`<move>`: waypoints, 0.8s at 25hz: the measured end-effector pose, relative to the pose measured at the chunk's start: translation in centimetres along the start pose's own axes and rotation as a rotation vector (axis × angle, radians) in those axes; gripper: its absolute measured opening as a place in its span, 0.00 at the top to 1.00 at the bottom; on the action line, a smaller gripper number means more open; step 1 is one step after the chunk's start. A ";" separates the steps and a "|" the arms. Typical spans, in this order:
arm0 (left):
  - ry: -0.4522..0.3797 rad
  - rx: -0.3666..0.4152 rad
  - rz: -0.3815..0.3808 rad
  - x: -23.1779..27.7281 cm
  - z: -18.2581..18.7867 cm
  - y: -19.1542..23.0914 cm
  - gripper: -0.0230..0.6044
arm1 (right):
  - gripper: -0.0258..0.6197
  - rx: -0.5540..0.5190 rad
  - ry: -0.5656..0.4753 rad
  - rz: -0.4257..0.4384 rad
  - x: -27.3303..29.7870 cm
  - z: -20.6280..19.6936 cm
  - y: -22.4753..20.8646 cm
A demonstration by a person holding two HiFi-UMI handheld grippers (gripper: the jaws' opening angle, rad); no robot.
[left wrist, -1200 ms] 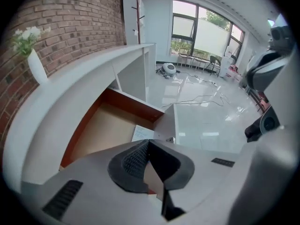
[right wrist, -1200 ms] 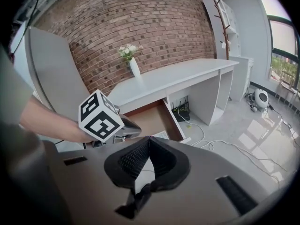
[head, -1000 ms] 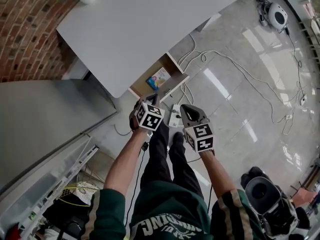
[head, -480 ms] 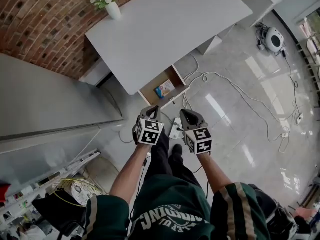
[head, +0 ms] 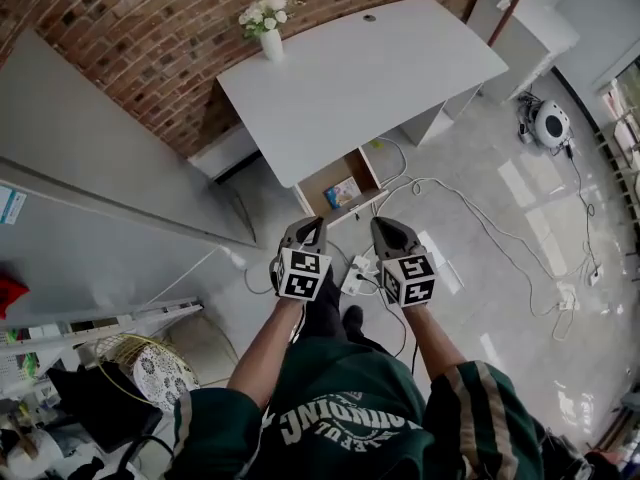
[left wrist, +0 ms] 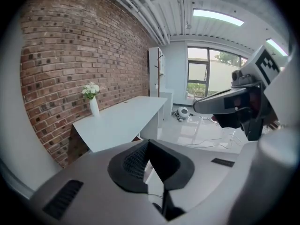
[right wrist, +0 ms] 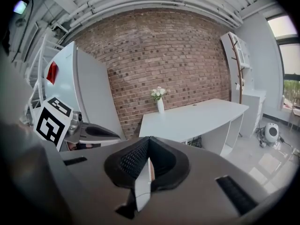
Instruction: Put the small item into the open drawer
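Note:
Under the white desk (head: 360,68) a wooden drawer (head: 322,182) stands open, and a small colourful item (head: 344,192) lies inside it. Both grippers hang side by side in front of my body, well short of the drawer. My left gripper (head: 312,222) (left wrist: 148,141) is shut with nothing between its pads. The jaws of my right gripper (head: 380,224) (right wrist: 148,138) also stand together, and I see nothing held in them. The drawer is hidden in both gripper views; they show the desk (left wrist: 122,121) (right wrist: 197,116) and the other gripper.
A vase of white flowers (head: 270,28) stands at the desk's back corner against the brick wall. A power strip (head: 355,273) and cables (head: 470,218) lie on the floor near my feet. A tall grey cabinet (head: 120,198) and cluttered shelves (head: 60,348) are at the left.
The desk and open drawer have drawn away and shifted up and right in the head view as I backed off. Both grippers stayed shut, side by side.

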State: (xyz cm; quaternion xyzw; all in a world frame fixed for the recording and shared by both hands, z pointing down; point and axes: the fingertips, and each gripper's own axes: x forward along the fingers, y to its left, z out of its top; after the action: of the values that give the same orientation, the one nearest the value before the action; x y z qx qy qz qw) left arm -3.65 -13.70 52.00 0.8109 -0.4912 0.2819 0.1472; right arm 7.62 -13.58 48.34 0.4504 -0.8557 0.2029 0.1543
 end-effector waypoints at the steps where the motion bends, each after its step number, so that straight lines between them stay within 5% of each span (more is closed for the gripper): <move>1: -0.018 -0.006 0.010 -0.6 0.4 0.2 0.94 | 0.92 -0.011 -0.009 0.004 -0.2 0.4 0.2; 20: -0.101 0.001 0.054 -5.5 2.1 -1.0 0.94 | 0.92 -0.104 -0.077 0.012 -4.6 1.9 1.9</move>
State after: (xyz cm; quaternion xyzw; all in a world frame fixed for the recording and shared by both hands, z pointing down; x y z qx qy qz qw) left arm -4.03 -10.39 47.05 0.8108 -0.5194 0.2445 0.1141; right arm 8.40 -10.31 44.26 0.4443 -0.8729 0.1418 0.1434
